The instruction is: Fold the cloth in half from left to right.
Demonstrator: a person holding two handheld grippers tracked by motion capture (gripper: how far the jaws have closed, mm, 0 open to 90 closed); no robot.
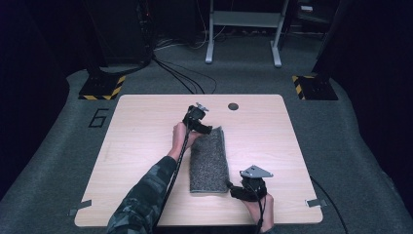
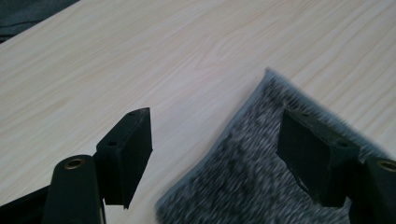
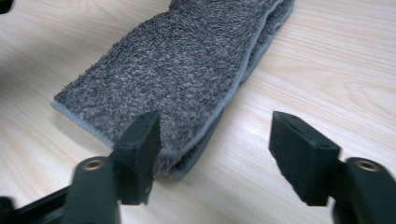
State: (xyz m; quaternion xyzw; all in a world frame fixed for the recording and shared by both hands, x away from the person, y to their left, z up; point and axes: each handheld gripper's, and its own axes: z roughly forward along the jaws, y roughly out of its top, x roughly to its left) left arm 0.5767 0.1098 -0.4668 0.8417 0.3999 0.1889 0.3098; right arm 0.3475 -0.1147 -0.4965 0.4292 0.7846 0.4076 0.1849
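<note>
A folded grey towel (image 1: pixel 209 161) lies as a long strip near the middle of the light wooden table (image 1: pixel 136 146), its length running from 12 o'clock down to 6 o'clock in the high view. The left gripper (image 1: pixel 207 128) sits at the strip's far end, at about 11 o'clock from the towel's centre, held by the left hand (image 1: pixel 181 134) on a camouflage-sleeved forearm. In the left gripper view its jaws stand wide apart with nothing clamped: one pad hangs over bare wood, the other over the fuzzy surface of the towel (image 2: pixel 261 172) near a corner, and neither presses on the cloth. The right gripper (image 1: pixel 233 191) rests at the near end, at about 5 o'clock from the towel's centre, held by the right hand (image 1: pixel 260 207). In the right gripper view its jaws are likewise spread and empty; one pad stands just in front of the towel's (image 3: pixel 187 84) folded near corner, the other over bare table beside it.
</note>
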